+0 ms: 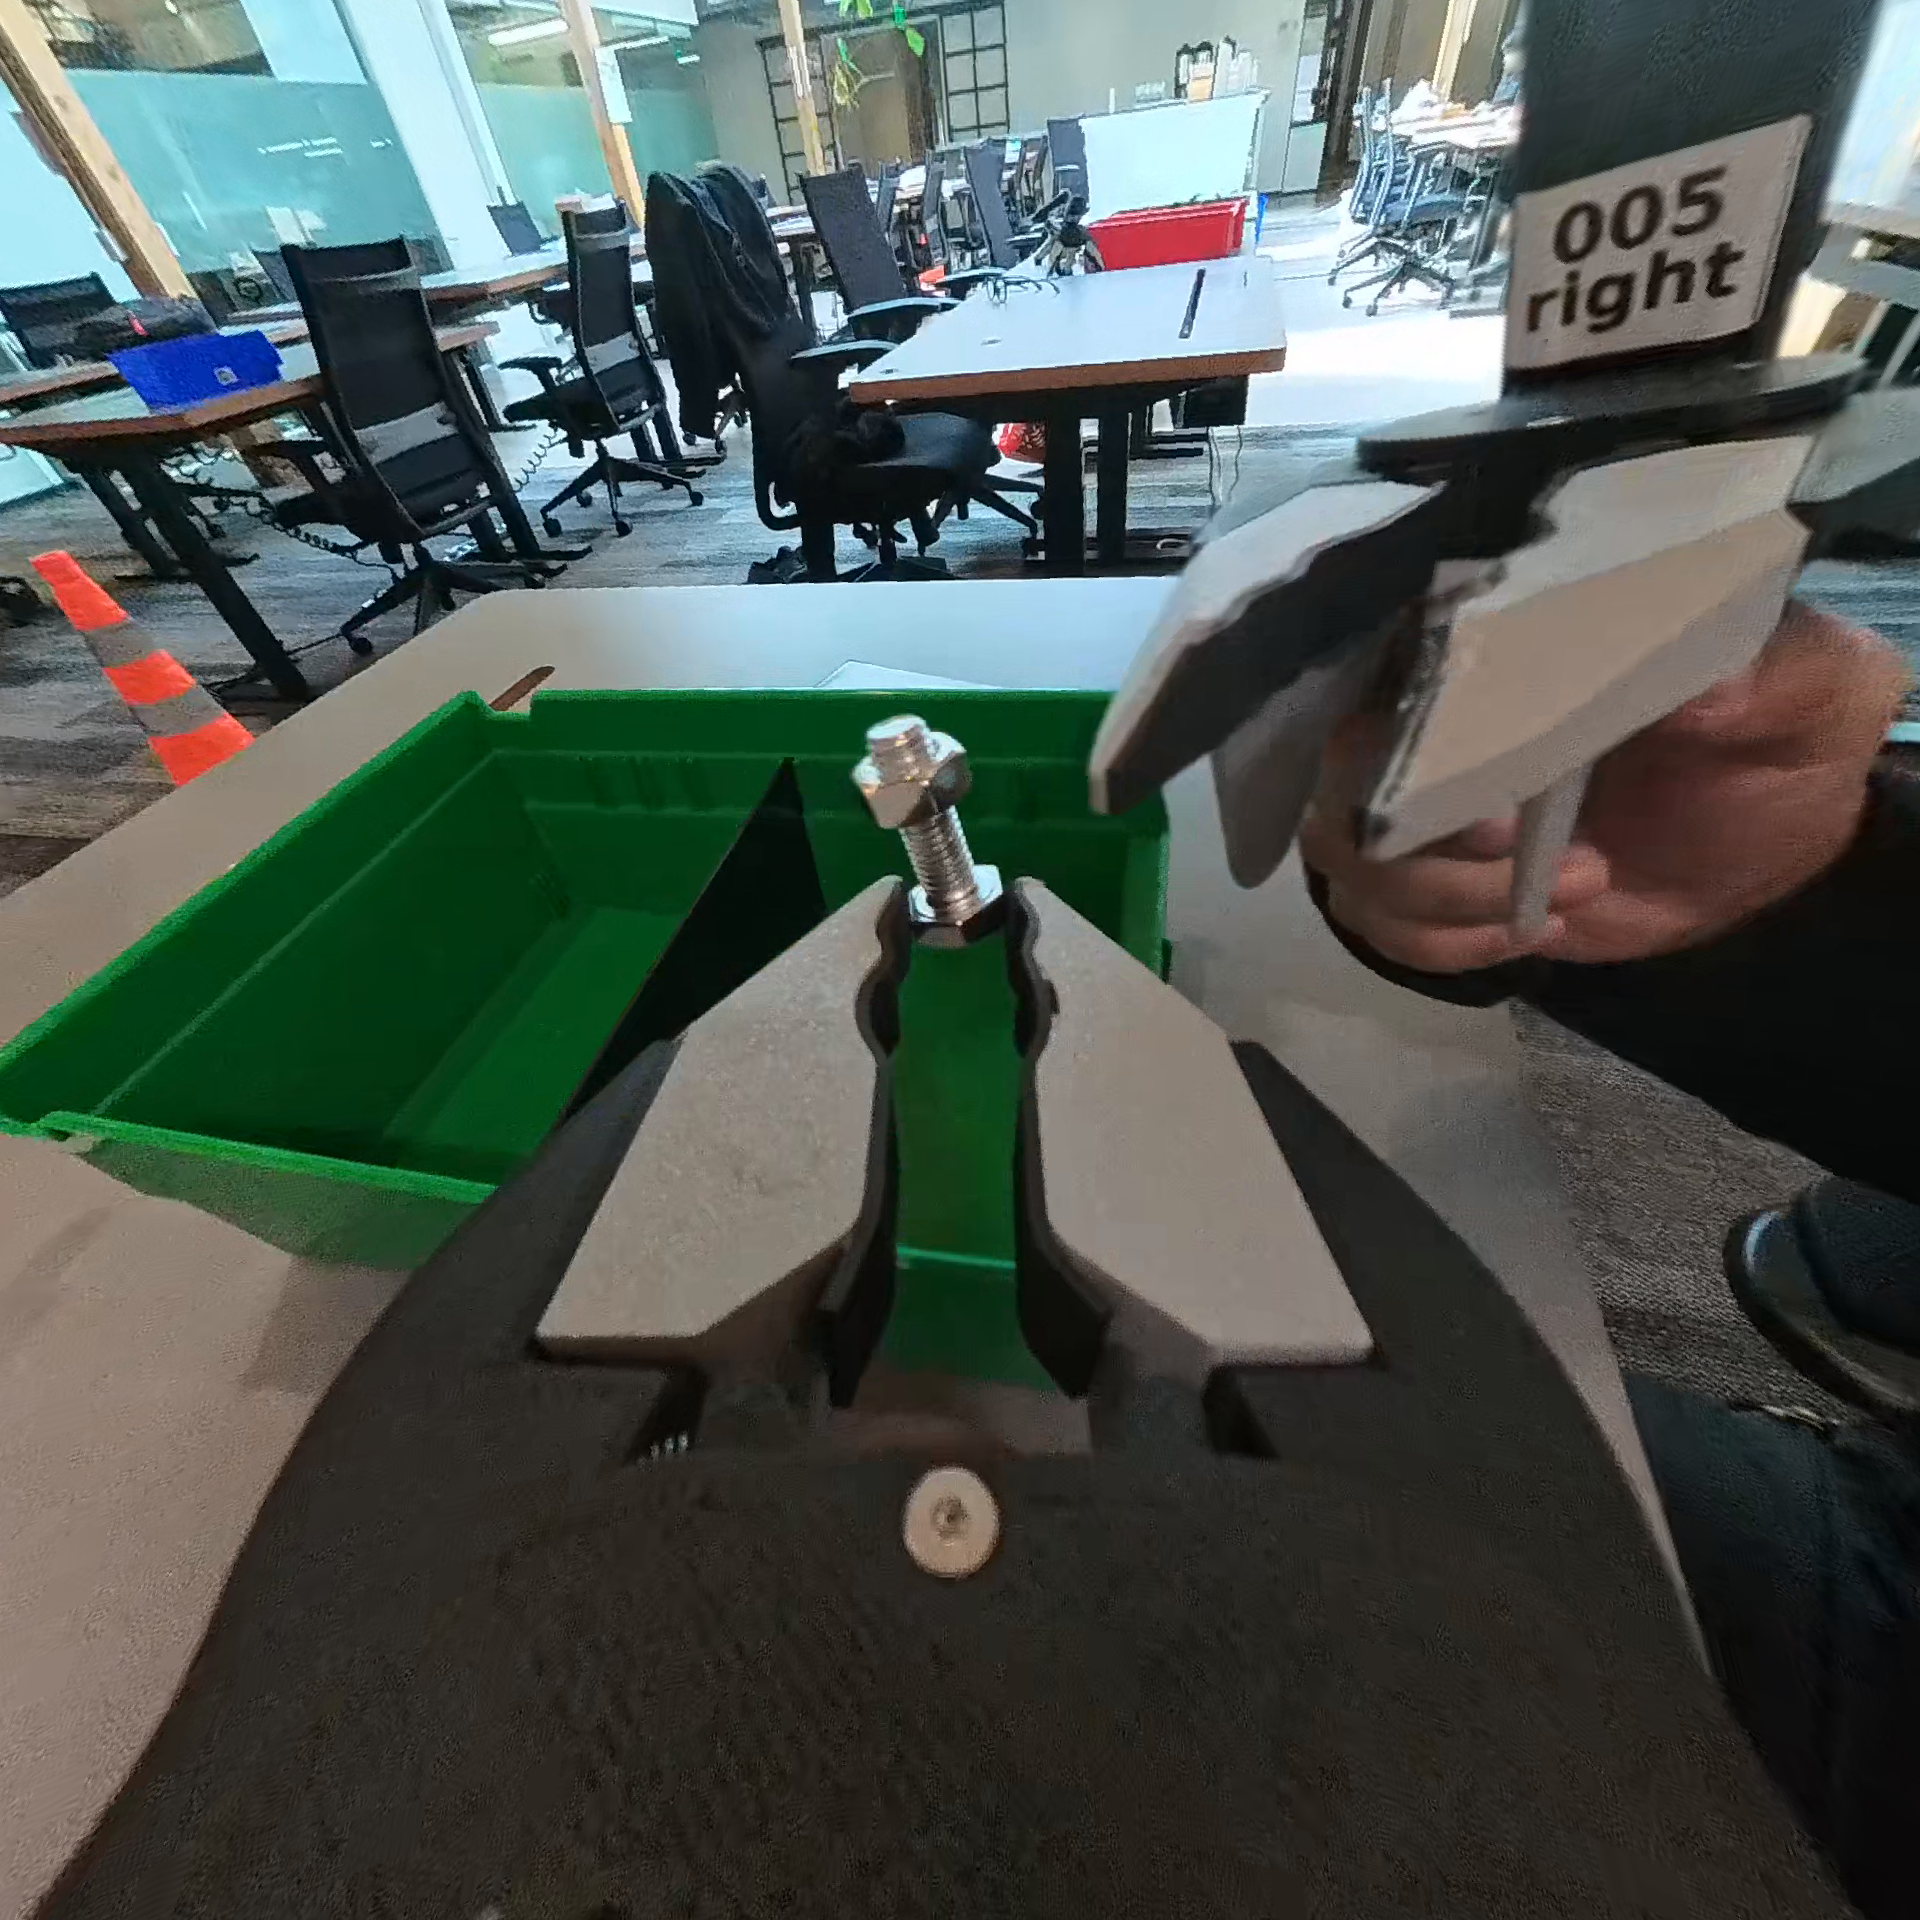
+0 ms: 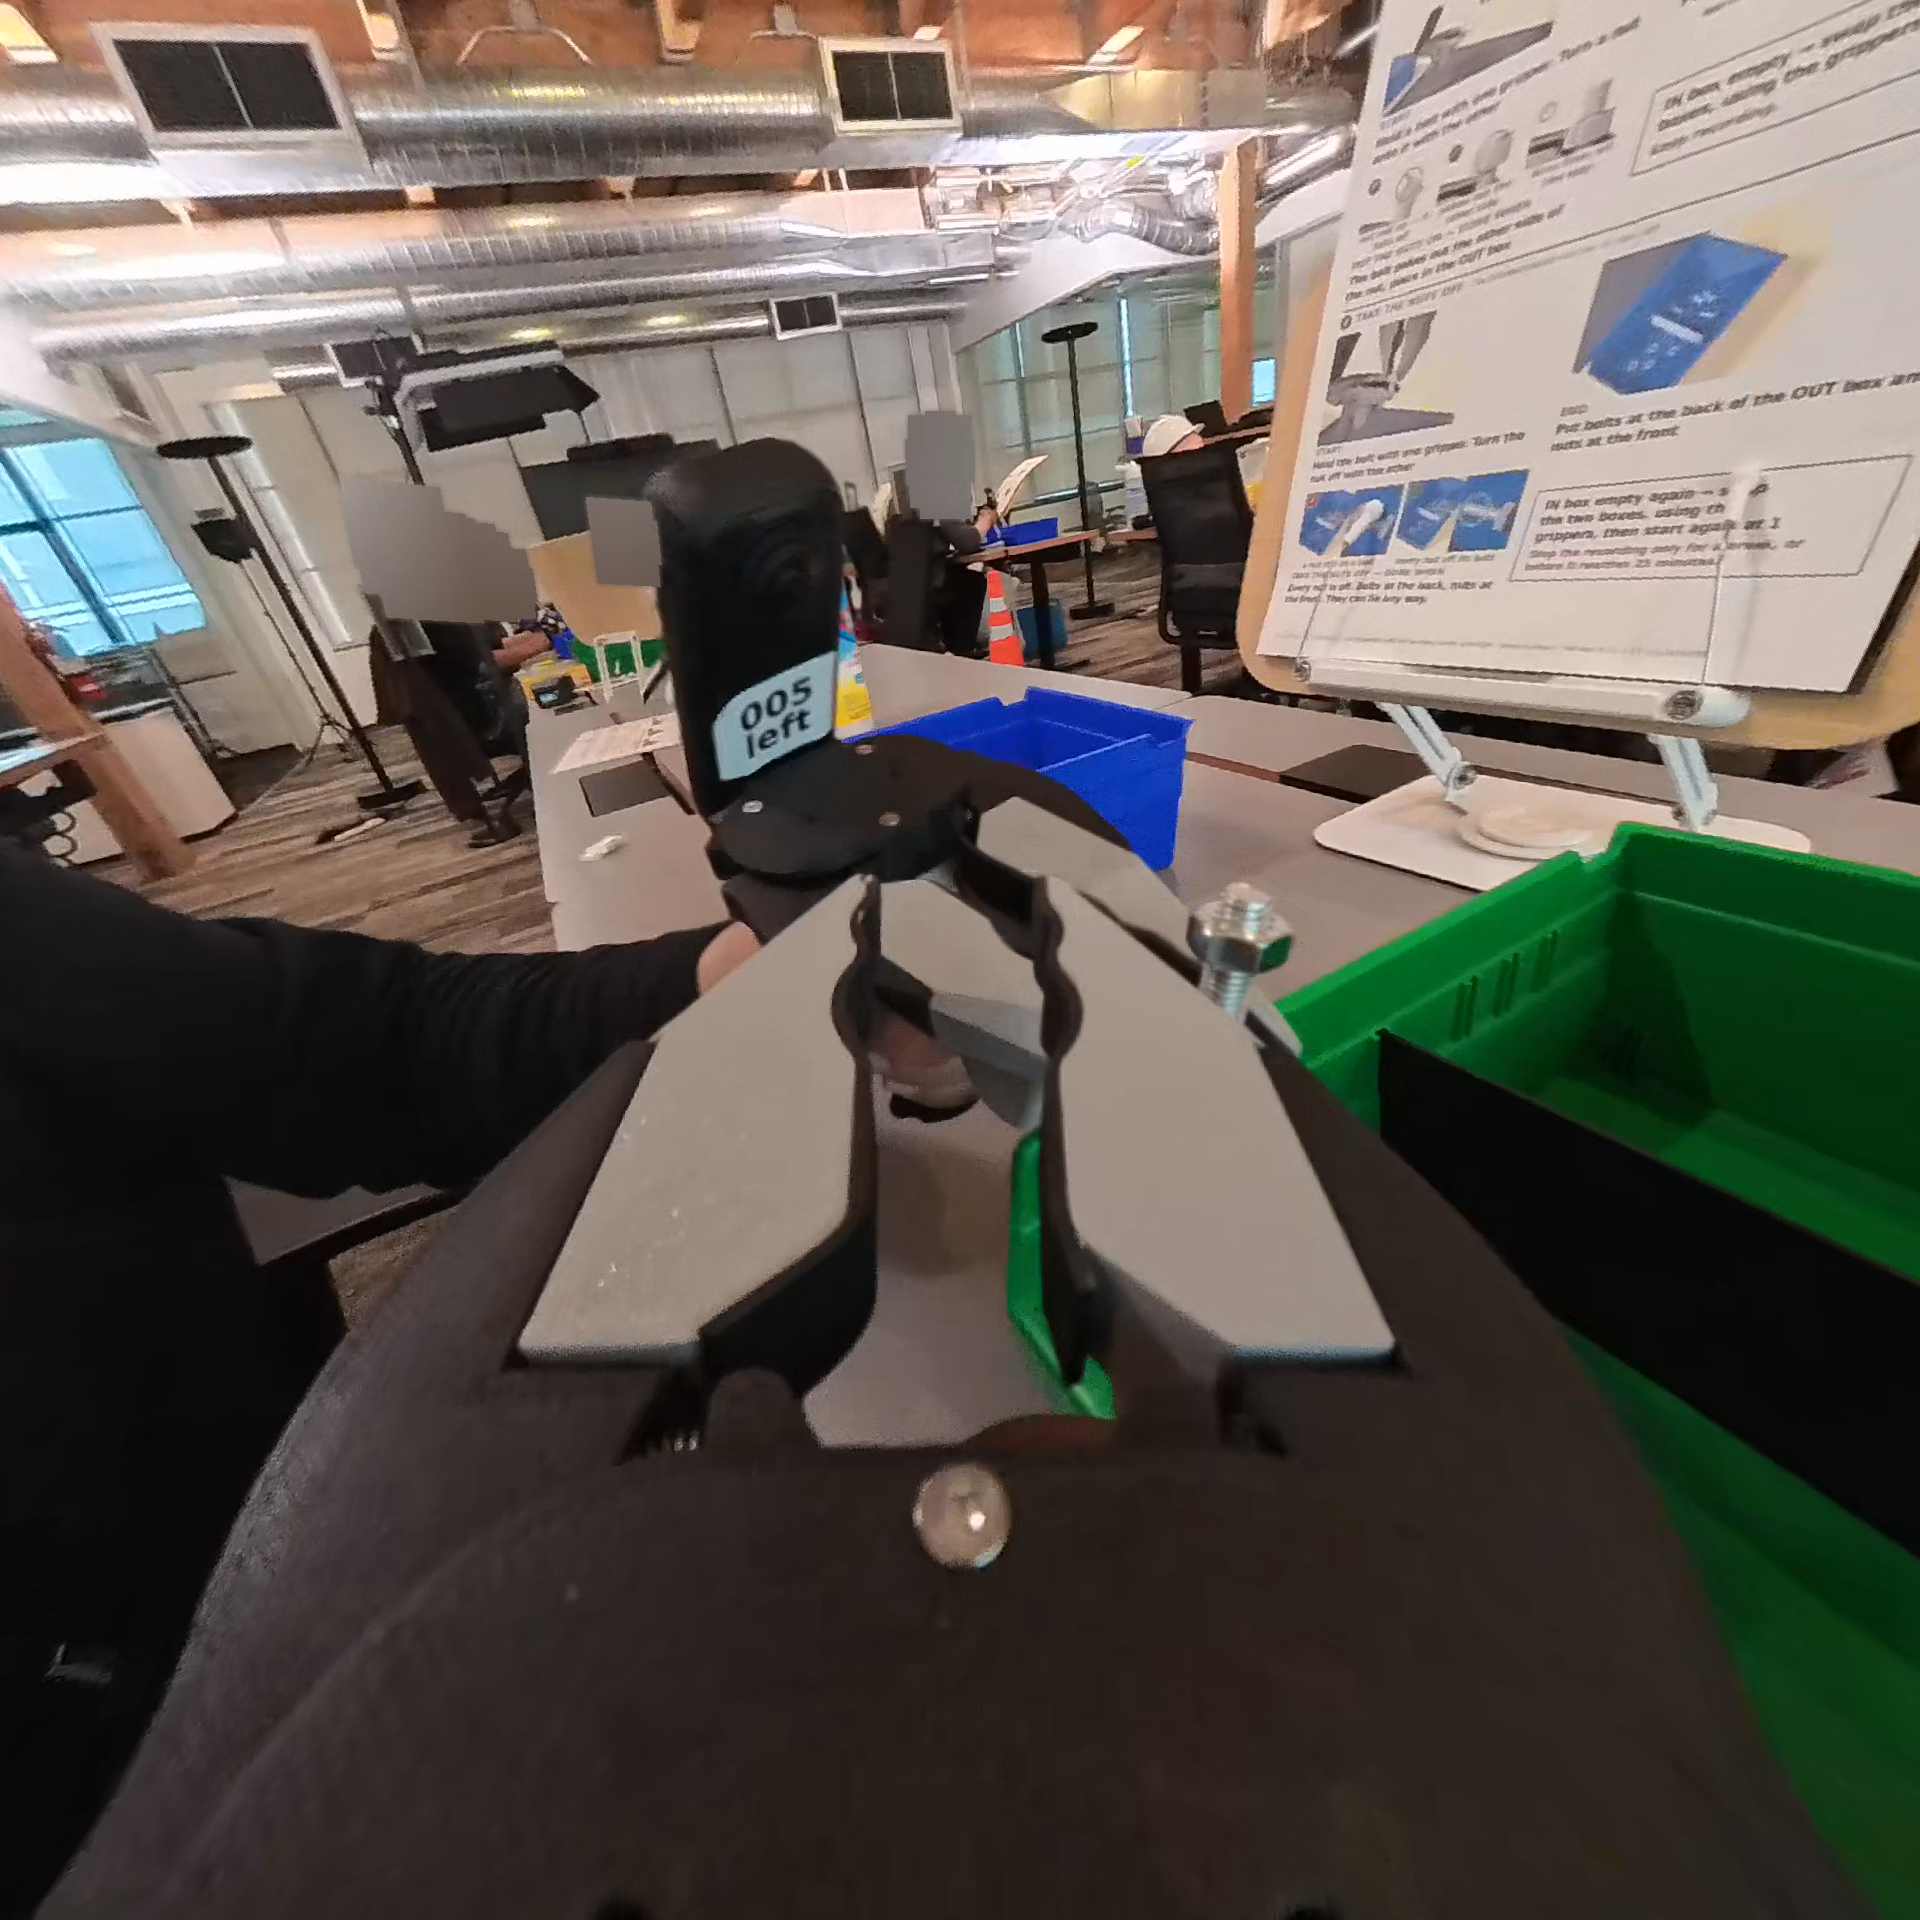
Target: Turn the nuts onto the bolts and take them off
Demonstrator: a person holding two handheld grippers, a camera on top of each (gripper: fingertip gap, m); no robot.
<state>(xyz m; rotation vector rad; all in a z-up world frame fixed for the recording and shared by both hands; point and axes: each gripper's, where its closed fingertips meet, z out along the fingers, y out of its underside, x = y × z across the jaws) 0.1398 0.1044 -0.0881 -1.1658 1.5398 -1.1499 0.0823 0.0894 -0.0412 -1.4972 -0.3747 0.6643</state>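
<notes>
Grey tabletop (image 1: pixel 156 1351) carries the green bin (image 1: pixel 312 1039), a black divider (image 2: pixel 1662 1195) across its inside, and a blue bin (image 2: pixel 1070 748) sits farther back. Over the green bin, the left gripper (image 1: pixel 954 914) pinches the bolt (image 1: pixel 935 842) by its head, shank upright, with the nut (image 1: pixel 912 774) threaded on near the top end. The right gripper (image 2: pixel 956 935) hangs just beside, jaws narrowly parted, holding nothing.

Nut (image 1: pixel 910 774) sits high on bolt (image 1: pixel 938 857), above bin (image 1: pixel 312 997), on table (image 1: pixel 187 1382).
</notes>
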